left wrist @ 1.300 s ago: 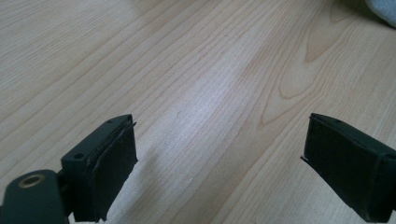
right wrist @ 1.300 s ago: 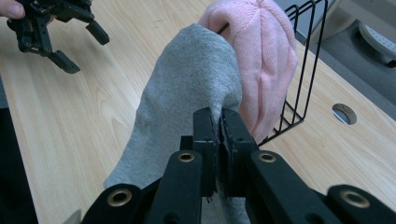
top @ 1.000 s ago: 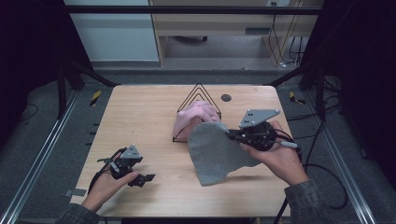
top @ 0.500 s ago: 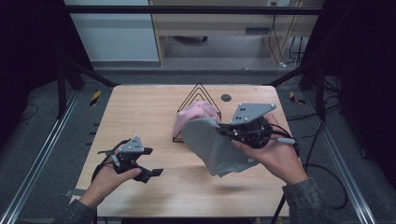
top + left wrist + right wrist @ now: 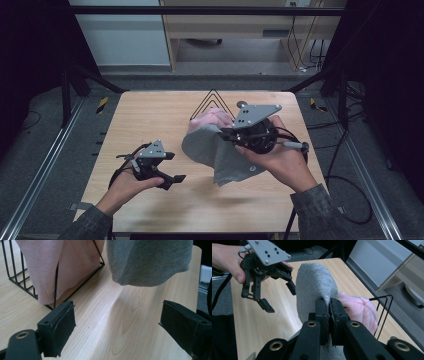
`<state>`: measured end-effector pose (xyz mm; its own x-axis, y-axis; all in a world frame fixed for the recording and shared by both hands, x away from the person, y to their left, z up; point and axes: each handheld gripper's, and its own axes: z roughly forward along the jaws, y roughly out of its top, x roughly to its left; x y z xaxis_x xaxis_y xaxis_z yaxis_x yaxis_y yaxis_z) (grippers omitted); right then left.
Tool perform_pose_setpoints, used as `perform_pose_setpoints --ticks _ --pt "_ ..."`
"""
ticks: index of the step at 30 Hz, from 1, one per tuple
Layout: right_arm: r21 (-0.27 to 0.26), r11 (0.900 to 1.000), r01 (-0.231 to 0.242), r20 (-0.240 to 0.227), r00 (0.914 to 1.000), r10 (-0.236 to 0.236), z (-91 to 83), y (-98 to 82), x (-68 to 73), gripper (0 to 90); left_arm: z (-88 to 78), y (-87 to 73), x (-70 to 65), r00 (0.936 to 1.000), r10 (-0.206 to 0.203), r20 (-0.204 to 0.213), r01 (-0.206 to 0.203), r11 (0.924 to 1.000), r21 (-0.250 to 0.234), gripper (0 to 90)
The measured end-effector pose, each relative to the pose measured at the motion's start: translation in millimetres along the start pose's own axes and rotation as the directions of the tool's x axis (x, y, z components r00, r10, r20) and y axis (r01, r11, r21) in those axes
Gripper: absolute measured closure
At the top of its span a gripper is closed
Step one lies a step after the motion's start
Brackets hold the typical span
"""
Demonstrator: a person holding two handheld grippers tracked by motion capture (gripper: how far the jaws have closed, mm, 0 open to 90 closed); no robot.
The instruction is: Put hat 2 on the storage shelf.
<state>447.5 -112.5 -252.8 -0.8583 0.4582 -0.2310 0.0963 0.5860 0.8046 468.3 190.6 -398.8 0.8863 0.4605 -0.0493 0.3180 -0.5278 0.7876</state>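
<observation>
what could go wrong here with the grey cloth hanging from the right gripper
1. The right gripper pinches only a small fold of the soft grey knit cloth, so the hanging cloth could slip free if swung.
2. The cloth hangs close beside the black wire rack holding the pink knitted cloth; it might snag a wire or drag the pink one out.
3. The left gripper waits open; closing on the dangling hem could miss, since the hem hangs loose above the wooden table.
</observation>
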Motion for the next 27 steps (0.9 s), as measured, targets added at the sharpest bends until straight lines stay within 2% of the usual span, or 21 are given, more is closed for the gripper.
perform_pose_setpoints --ticks 8,16,20,21,27 --pt "-0.002 1.0 0.01 -0.006 0.9999 -0.01 1.8 7.6 1.0 86.5 -3.2 8.5 4.0 1.0 0.0 -0.004 -0.001 1.0 -0.007 16.5" --pt "-0.011 1.0 -0.006 -0.013 0.9999 0.006 3.3 10.2 -0.1 86.5 8.1 19.5 3.9 0.9994 -0.02 0.028 0.022 0.9983 -0.053 24.7" --pt "-0.011 1.0 -0.011 -0.016 0.9998 0.011 4.1 9.7 0.0 86.4 17.4 24.1 4.2 0.9988 -0.03 0.039 0.032 0.9974 -0.065 36.3" --pt "-0.009 1.0 -0.012 -0.017 0.9998 0.012 4.1 9.2 0.2 86.4 19.5 25.3 5.2 0.9991 -0.03 0.032 0.032 0.9972 -0.068 39.4" --pt "0.001 1.0 -0.028 -0.016 0.9995 0.028 4.7 -1.7 -1.0 86.4 23.1 31.8 5.5 0.9983 -0.006 0.058 0.011 0.9961 -0.087 67.9"
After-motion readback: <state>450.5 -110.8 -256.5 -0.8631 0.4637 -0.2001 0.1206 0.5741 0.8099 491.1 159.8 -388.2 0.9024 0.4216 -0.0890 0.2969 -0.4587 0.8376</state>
